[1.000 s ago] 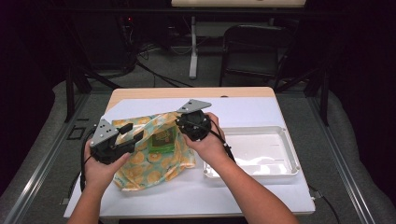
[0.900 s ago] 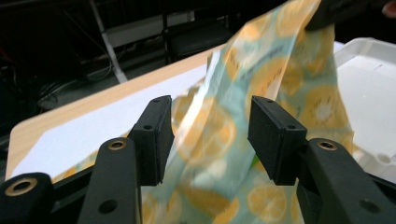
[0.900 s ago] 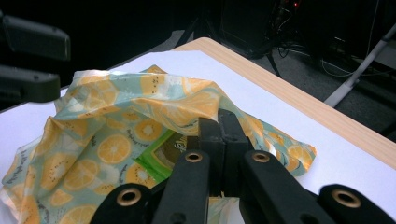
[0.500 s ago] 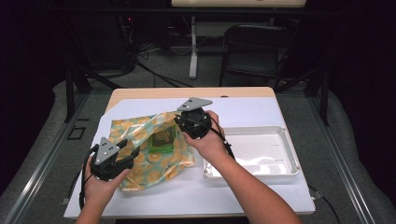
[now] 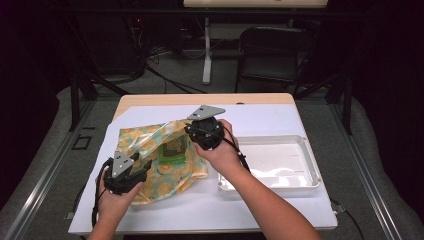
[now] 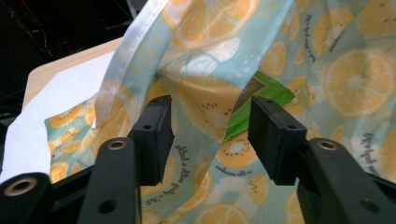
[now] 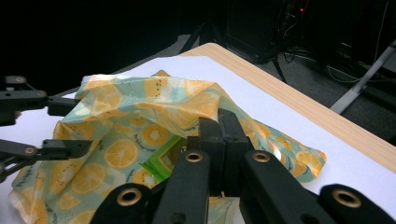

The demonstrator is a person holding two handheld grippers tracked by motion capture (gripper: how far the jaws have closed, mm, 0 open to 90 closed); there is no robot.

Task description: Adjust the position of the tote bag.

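High view: your right hand-held gripper pinches the fruit-print bag; left hand-held gripper, spread, hasn't gripped; green packet remains inside.

Lemon-print bag, a soft pouch of pale teal film patterned with orange-yellow citrus slices and small lines of script, lying crumpled on the white sheet at the left half of the table. Its mouth is lifted and held open at the upper edge, where a pale seam strip runs along the rim; the lower body sags flat against the sheet. Green packet, a flat rectangular pack with a bright green border and a darker printed face, sits partly inside the bag's opening, one corner showing between the folds
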